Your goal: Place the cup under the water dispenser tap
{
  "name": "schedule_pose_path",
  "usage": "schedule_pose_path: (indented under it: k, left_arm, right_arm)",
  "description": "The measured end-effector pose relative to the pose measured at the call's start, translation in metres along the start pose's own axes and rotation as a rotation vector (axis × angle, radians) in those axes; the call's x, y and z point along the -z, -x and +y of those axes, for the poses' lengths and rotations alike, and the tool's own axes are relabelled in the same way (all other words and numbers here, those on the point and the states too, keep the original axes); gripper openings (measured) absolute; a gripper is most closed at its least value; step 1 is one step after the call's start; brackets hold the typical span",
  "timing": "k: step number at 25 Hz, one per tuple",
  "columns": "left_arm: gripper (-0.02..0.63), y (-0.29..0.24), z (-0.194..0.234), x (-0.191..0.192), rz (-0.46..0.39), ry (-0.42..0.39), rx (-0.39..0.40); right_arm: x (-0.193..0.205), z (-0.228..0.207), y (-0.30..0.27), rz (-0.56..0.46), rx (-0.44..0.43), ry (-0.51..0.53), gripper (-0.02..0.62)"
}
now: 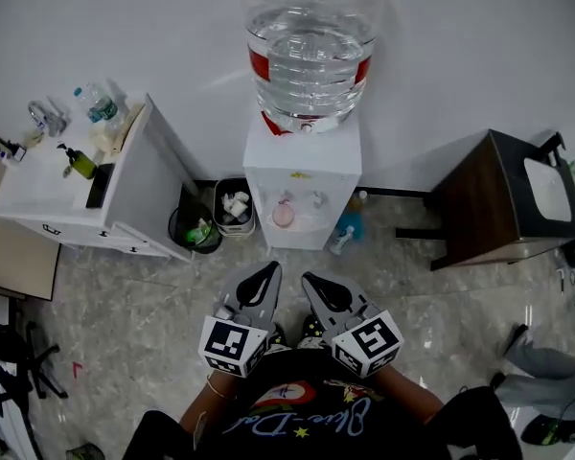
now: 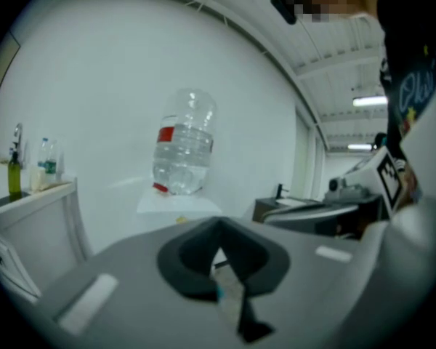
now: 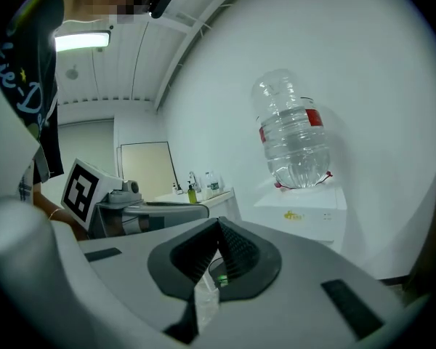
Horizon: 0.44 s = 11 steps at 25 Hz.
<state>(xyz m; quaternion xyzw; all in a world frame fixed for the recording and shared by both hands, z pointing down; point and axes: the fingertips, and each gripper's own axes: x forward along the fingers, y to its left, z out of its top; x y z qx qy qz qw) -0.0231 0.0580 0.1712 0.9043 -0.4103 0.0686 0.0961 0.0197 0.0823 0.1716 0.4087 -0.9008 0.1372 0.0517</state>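
Observation:
The white water dispenser [image 1: 302,175] stands against the wall with a big clear bottle [image 1: 310,51] on top. In its recess, below the taps, sits a small pale pink cup [image 1: 283,216]. My left gripper [image 1: 264,278] and right gripper [image 1: 311,284] are side by side close to my body, a step in front of the dispenser and pointing at it. Both are shut with nothing between the jaws. In the left gripper view the left gripper [image 2: 218,247] faces the bottle [image 2: 183,151]. The right gripper [image 3: 219,231] likewise faces the bottle [image 3: 294,140] in its own view.
A white cabinet [image 1: 125,199] with bottles and a tap stands at the left. Two bins [image 1: 216,217] sit between it and the dispenser. A blue bottle [image 1: 346,230] stands on the floor right of the dispenser. A dark wooden table [image 1: 494,204] is at the right.

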Motion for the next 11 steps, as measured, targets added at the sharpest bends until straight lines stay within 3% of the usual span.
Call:
schedule_pose_path:
  k: [4, 11]
  left_arm:
    - [-0.002, 0.007, -0.013, -0.005, -0.006, -0.035, 0.019]
    - [-0.002, 0.017, 0.0, -0.024, -0.052, -0.023, -0.013]
  right_arm:
    - [-0.006, -0.004, 0.007, -0.015, 0.008, 0.008, 0.014]
    - [-0.021, 0.0, 0.0, -0.053, -0.031, -0.001, 0.014]
